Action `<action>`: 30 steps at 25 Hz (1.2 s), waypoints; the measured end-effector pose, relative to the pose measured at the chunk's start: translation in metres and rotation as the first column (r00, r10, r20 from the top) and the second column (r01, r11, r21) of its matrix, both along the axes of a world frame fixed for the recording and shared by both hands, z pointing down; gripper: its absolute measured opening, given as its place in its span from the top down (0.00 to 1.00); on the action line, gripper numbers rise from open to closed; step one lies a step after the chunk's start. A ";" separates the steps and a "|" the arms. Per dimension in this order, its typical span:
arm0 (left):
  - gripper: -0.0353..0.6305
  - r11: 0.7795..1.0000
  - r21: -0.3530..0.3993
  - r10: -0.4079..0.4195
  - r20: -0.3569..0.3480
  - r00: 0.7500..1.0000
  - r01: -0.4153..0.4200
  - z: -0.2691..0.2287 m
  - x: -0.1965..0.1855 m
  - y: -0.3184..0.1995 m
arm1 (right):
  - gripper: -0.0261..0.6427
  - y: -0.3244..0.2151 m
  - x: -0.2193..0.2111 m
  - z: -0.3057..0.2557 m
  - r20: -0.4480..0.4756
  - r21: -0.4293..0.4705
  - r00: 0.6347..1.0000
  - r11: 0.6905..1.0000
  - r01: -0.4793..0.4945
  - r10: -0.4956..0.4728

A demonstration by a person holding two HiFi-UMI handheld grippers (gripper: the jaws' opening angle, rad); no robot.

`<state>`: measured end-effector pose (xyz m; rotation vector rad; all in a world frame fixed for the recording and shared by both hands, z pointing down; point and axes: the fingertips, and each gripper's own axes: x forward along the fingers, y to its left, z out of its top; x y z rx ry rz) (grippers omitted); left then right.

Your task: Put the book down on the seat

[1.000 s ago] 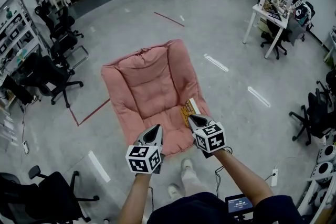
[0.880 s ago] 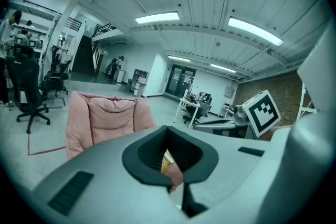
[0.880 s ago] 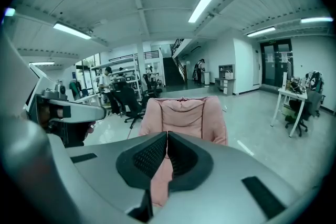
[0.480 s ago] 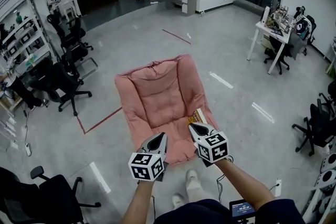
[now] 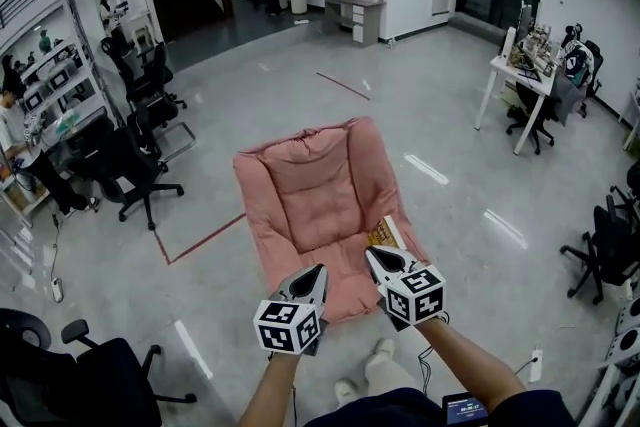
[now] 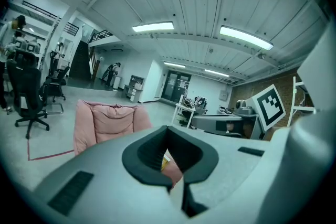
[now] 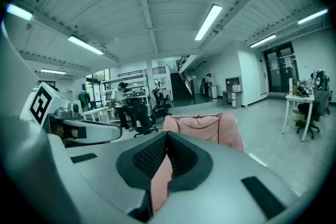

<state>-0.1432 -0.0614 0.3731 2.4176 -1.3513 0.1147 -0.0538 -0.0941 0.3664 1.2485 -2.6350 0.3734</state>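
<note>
Currently the book [image 5: 385, 233] lies flat on the pink cushioned seat [image 5: 310, 195], at the seat's front right corner, with its yellow cover facing up. It rests on the cushion alone; no jaw grips it.

Tool state:
- The right gripper [image 5: 375, 256] has its jaws pressed together with nothing between them. Its own view shows only the pink of the seat through the notch behind the tips.
- The left gripper [image 5: 316, 271] also has its jaws together and empty. A sliver of the yellow cover and pink cushion shows through its notch, lying beyond the jaws, not inside them.

Change over the last second:
- A second ago the right gripper's tip overlapped the near end of the book at the seat's front right corner. It now sits just short of that end, drawn back toward the seat's front edge.
- The left gripper has likewise pulled back and now hangs over the seat's front edge.
- Both grippers have risen, and the head view takes in more of the floor around the seat.
- The book has kept its place on the seat across all three head views.

Meaning for the task: the book appears to be delivered and released, so the placing step reads as complete. What remains is judged to be withdrawal only. The book sits close to the seat's right edge, so any backward sweep of the right gripper should stay clear of it to avoid nudging it off the cushion.
</note>
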 end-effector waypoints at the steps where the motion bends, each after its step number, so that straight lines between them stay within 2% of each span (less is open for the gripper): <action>1: 0.94 1.000 0.000 0.002 0.000 1.000 -0.002 0.000 -0.001 0.001 | 0.93 0.001 -0.001 -0.001 0.002 0.002 1.000 1.000 0.000 0.000; 12: 0.94 0.999 0.037 -0.010 -0.007 1.000 0.010 -0.019 -0.005 -0.002 | 0.93 0.004 -0.004 -0.030 0.070 0.053 0.997 0.999 0.007 -0.011; 19: 0.94 0.996 0.091 0.000 -0.034 0.999 0.003 -0.044 0.024 0.004 | 0.93 0.013 0.019 -0.052 0.112 0.082 0.993 0.997 0.016 -0.025; 22: 0.94 0.996 0.083 -0.013 -0.014 1.000 0.014 -0.045 0.030 0.010 | 0.93 0.020 0.026 -0.061 0.125 0.096 0.992 0.995 0.017 -0.029; 26: 0.94 0.995 0.097 -0.024 -0.051 0.998 0.029 -0.055 0.040 0.020 | 0.93 0.029 0.042 -0.065 0.107 0.094 0.994 0.995 0.011 -0.021; 30: 0.94 0.994 0.106 -0.028 -0.037 0.999 0.031 -0.058 0.055 0.037 | 0.93 0.040 0.063 -0.067 0.109 0.088 0.994 0.996 -0.006 -0.003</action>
